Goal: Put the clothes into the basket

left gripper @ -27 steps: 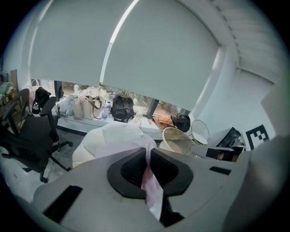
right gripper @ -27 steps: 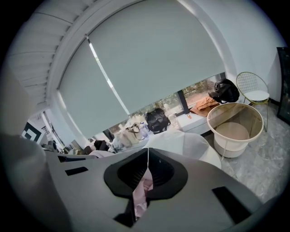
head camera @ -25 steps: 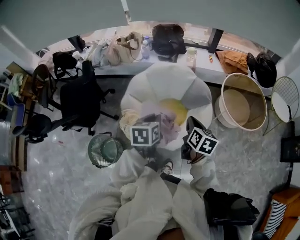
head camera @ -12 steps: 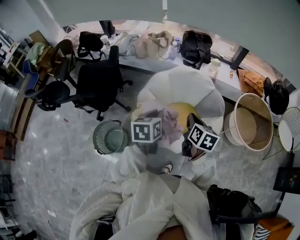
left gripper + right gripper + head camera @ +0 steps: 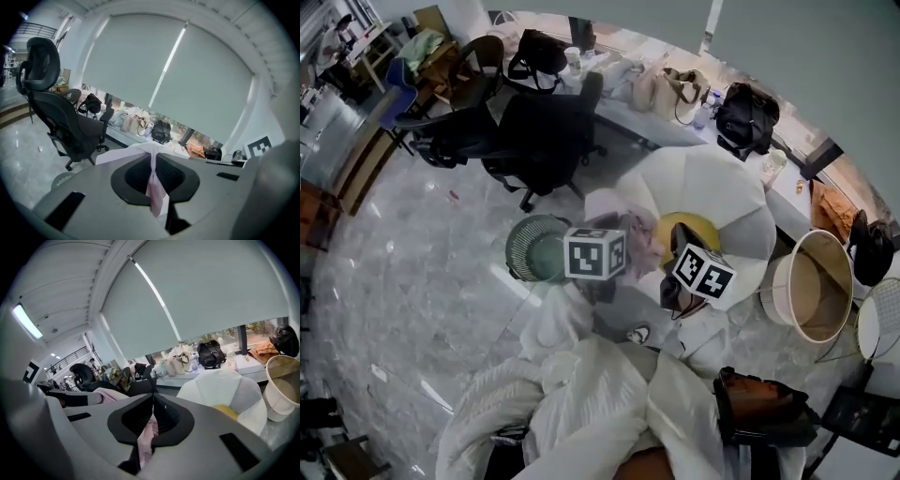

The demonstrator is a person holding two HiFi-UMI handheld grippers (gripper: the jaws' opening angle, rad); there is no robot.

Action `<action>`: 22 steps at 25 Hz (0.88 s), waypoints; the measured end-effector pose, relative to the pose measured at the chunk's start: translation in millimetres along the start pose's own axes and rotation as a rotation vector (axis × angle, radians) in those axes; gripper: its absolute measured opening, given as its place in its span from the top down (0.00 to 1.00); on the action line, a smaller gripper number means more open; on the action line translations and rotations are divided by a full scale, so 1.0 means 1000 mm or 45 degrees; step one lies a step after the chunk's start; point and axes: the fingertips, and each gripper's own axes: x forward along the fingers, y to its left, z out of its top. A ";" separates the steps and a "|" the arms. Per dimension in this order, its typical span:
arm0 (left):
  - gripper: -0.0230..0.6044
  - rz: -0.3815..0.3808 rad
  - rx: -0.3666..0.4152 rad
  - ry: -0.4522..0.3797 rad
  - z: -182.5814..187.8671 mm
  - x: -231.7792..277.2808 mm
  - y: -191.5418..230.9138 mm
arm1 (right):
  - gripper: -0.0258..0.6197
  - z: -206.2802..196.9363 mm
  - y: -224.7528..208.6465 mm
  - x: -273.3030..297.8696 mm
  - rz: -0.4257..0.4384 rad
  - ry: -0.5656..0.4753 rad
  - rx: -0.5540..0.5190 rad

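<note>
**Spotter:** Between both pairs of jaws you are carrying the pink garment (image 5: 642, 246). It is hanging just ahead of the two grippers, up off the floor and not yet in any basket.

**Coach:** Your left gripper (image 5: 153, 161) is pressing its jaws together on a thin fold of that cloth, and a strip is trailing back below the pads. Your right gripper (image 5: 153, 404) is doing the same. Its jaws are squeezing a bunched pink fold, with nothing else sitting between them.

**Spotter:** You are handling something light and limp, I'd judge. It is probably sagging wherever you are not supporting it, so the loose middle could be snagging on a rim as you are lowering it.

**Coach:** Thin fabric like this is also liable to be slipping out of a shallow pinch. You are gripping it at two separate spots, which is sharing the load. I'd be taking each hold deep in a fold, not at the very hem.

**Spotter:** Just left of your left jaws and lower down, the green wire basket (image 5: 514, 246) is standing on the floor. Off beyond your right jaws, a beige tub (image 5: 825, 281) is sitting farther away. The green one is looking like your target, though I can't tell for certain.
</note>
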 end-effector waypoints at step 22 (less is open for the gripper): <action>0.92 0.394 -0.278 -0.143 -0.002 -0.129 0.239 | 0.92 -0.074 0.209 0.108 0.298 0.245 -0.240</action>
